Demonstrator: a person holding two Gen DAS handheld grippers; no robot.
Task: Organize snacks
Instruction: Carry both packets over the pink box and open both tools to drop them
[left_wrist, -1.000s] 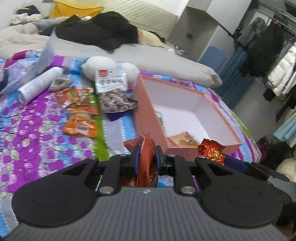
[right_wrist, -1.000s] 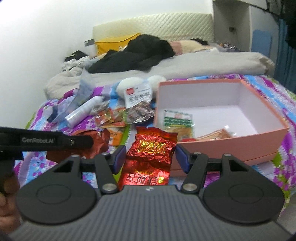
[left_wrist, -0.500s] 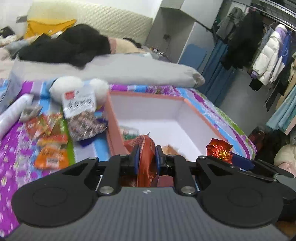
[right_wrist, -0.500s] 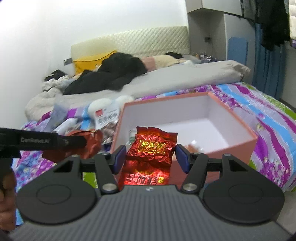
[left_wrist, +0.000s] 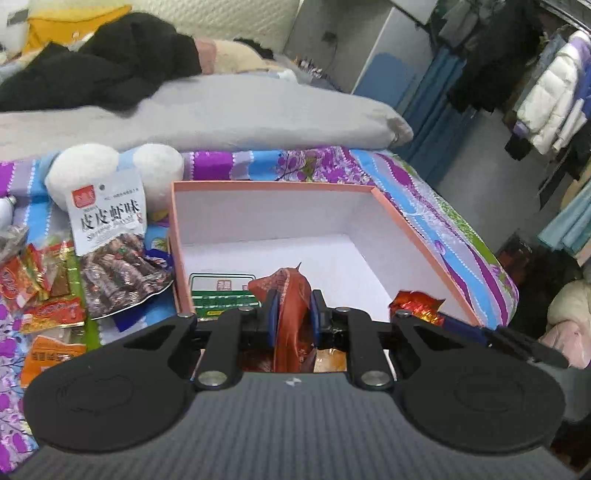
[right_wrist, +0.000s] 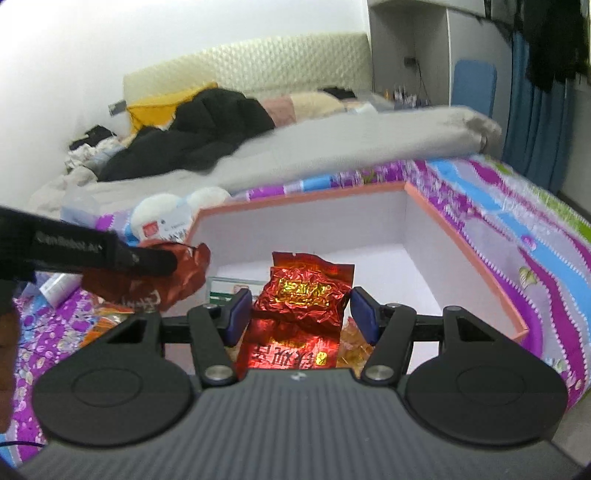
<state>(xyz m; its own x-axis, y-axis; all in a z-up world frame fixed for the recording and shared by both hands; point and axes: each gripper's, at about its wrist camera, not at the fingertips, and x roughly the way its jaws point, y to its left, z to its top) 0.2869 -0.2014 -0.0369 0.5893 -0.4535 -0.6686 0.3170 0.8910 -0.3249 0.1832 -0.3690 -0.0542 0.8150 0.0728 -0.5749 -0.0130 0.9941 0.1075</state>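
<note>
Your left gripper (left_wrist: 291, 308) is clamped on a rust-red snack packet (left_wrist: 290, 306): the blue pads pinch it edge-on, and the crumpled top sticks up above them. Your right gripper (right_wrist: 301, 314) carries a shiny red foil packet (right_wrist: 303, 295). Its jaws stand wide, the left pad against the foil's side; on the right a sliver of a gap seems to show, so the hold looks light, with the packet resting between the jaws more than squeezed.

Both packets hang over the near part of the pink box (left_wrist: 424, 243), which lies open on the patterned bedspread (left_wrist: 424, 184). Inside, a green-and-white packet (left_wrist: 221, 291) lies flat near the front left corner, and an orange-brown one (right_wrist: 352, 345) shows beneath the right jaws. Most of the white floor is bare.

Step in hand, as judged: the carry is ending, and release into the box has not begun.

Next move calls for lowering each packet onto bare floor past the near wall, then parting the jaws, one hand at a time so that the grippers do not collide. Watch the foil packet; it could slip early.

Outside, to the box's left: a white shrimp-snack bag (left_wrist: 107, 221), small red sachets (left_wrist: 26, 277) and a white plush toy (left_wrist: 85, 166), yet to be sorted.
</note>
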